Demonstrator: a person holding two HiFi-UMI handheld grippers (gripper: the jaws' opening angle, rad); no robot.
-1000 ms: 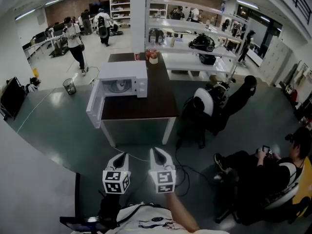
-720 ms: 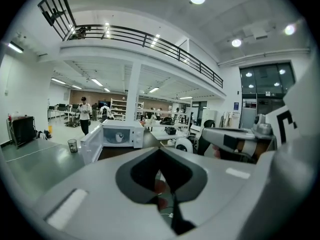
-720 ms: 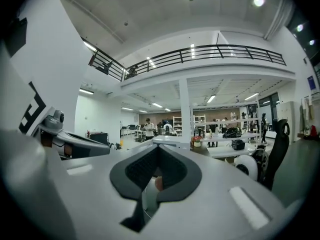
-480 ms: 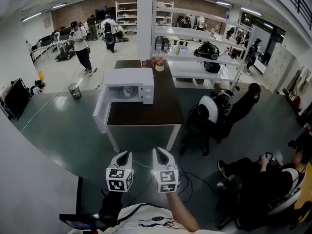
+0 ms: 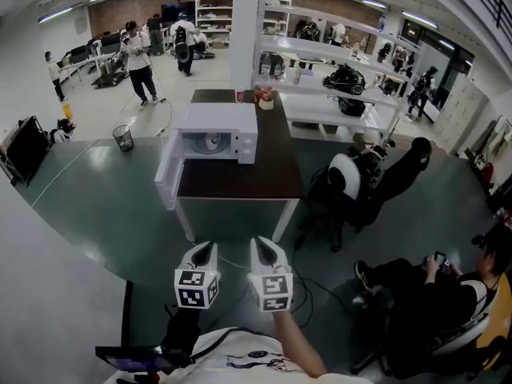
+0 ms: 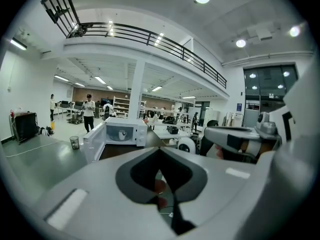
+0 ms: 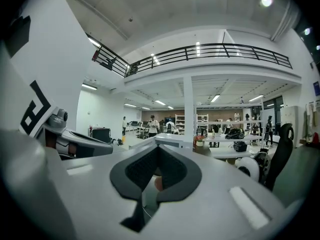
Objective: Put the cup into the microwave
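The white microwave [image 5: 216, 132] stands on the dark brown table [image 5: 240, 178] with its door [image 5: 166, 178] swung open to the left. Something pale and round shows inside it [image 6: 122, 134]; I cannot tell whether it is the cup. A small red thing [image 5: 240, 96] stands at the table's far end beside a potted plant [image 5: 266, 97]. My left gripper [image 5: 208, 250] and right gripper [image 5: 259, 246] are side by side over the floor, well short of the table. Both are shut and empty, the left gripper [image 6: 160, 151] and right gripper [image 7: 159, 149] with jaws meeting at the tips.
A black office chair [image 5: 352, 184] stands right of the table. A seated person [image 5: 436, 286] is at the lower right. A white pillar [image 5: 245, 22] and shelving rise behind the table. A bin [image 5: 122, 137] and a monitor [image 5: 20, 146] are at the left. People walk at the back.
The table and microwave have shifted right and slightly up in the head view. Both grippers have stayed side by side and shut. The people at the back have walked on.
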